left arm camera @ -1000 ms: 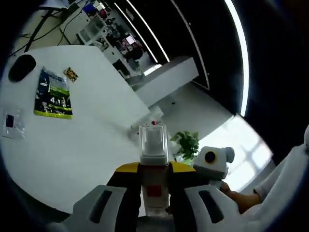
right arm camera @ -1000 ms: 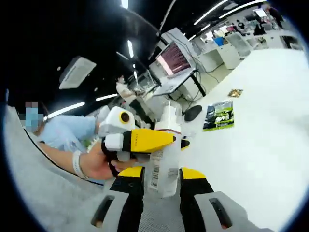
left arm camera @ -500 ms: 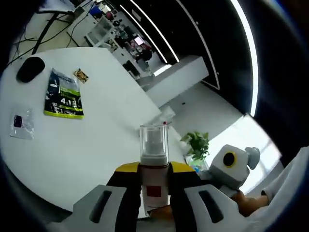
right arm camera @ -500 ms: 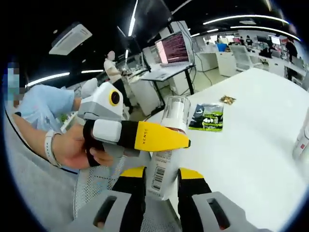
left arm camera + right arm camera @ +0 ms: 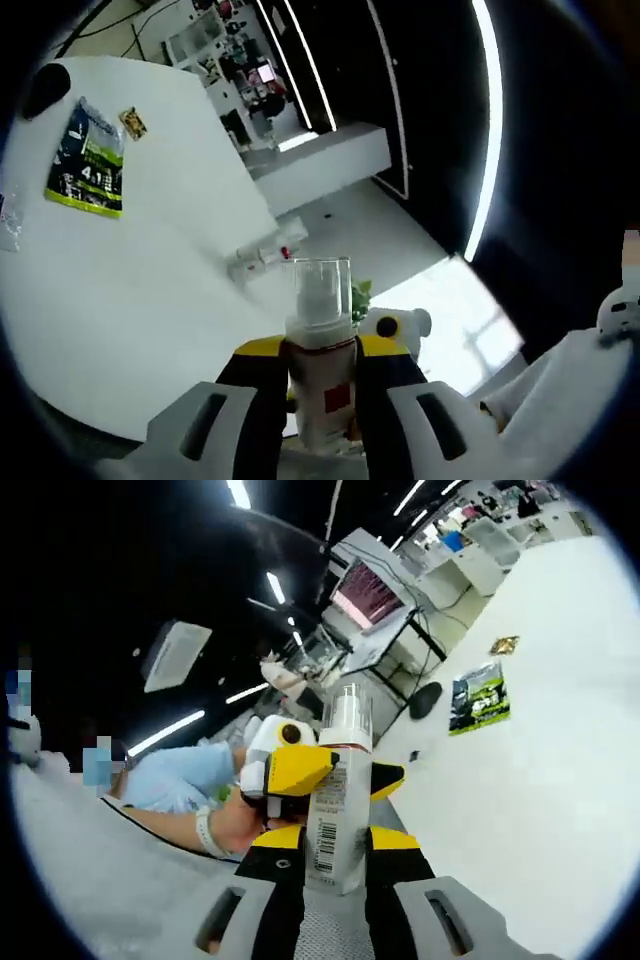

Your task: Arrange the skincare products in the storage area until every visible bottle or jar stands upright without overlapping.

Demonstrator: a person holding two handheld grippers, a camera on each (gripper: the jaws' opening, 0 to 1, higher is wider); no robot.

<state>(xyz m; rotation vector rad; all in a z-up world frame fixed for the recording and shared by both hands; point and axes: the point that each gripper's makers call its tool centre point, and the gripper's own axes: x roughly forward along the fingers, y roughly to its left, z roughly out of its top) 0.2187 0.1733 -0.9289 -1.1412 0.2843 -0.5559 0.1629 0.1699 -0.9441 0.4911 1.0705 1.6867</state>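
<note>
A white pump bottle (image 5: pixel 321 370) with a clear cap and a red square on its label stands between the yellow-tipped jaws of my left gripper (image 5: pixel 322 352), which is shut on it. The same bottle (image 5: pixel 338 810), barcode side facing, has its lower part clamped in my right gripper (image 5: pixel 335 838). In the right gripper view, the left gripper (image 5: pixel 300 770) comes in from the left and grips the bottle higher up, with a person's hand (image 5: pixel 222 828) behind it. The bottle is held in the air off the white table (image 5: pixel 130 270).
On the table lie a green packet (image 5: pixel 86 160), a small snack wrapper (image 5: pixel 132 122) and a black mouse (image 5: pixel 50 84). Some small bottles (image 5: pixel 262 258) lie near its far edge. The packet (image 5: pixel 480 700) and mouse (image 5: pixel 432 698) also sit on the table (image 5: pixel 540 810) to the right.
Both views have tilted and swung as the hands turned. The left gripper now points more end-on in the right gripper view. Both grippers stay shut on the bottle.
</note>
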